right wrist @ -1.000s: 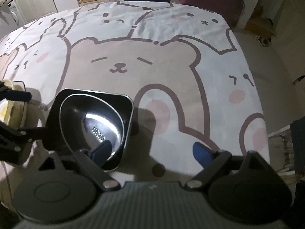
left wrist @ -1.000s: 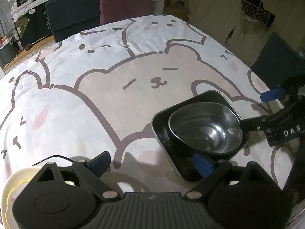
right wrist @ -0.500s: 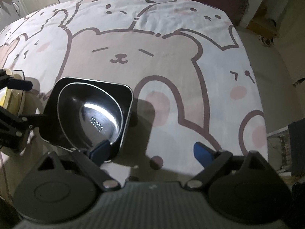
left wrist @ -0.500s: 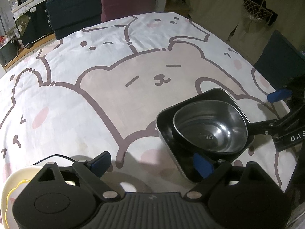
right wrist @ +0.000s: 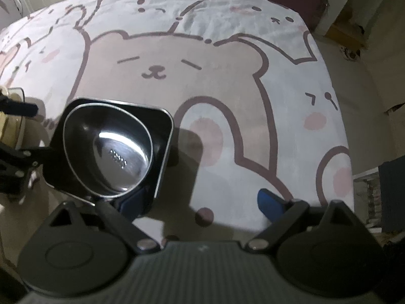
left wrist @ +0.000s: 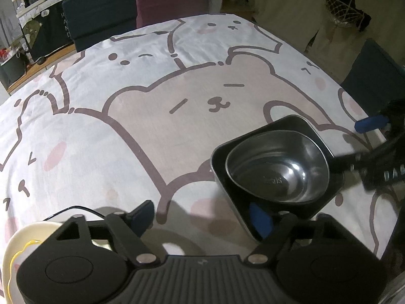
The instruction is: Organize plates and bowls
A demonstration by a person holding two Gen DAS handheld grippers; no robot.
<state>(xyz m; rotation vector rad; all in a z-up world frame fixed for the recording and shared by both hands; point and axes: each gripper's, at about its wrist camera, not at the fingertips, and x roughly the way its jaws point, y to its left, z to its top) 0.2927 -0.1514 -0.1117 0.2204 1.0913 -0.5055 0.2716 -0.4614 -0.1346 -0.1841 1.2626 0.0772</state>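
Inspection of the table: a steel bowl [left wrist: 277,171] sits nested inside a black square dish [left wrist: 298,126], both resting on the bear-print tablecloth [left wrist: 162,106]; the pair lies toward the near right of the left wrist view and the near left of the right wrist view, between the two tools

Left gripper [left wrist: 206,214]: jaws spread wide, holding nothing; its right blue pad hangs at the near edge of the black square dish, contact not determinable; a cream plate [left wrist: 15,243] with a yellow trim lies just beneath its left side, partly hidden by the tool body

Right gripper [right wrist: 202,198]: jaws likewise spread wide and empty; its left pad sits at the near rim of the dish and bowl, contact again not determinable; the right pad hangs over bare cloth

Assessment: the nesting of bowl into dish appears complete, and both tools stand unloaded beside it; the step in hand reads as release and clearance; the cream plate seems the remaining item; the next move likely calls for the left tool to turn down toward that plate, straddle its rim squarely, and close firmly, since a shallow rim offers little purchase
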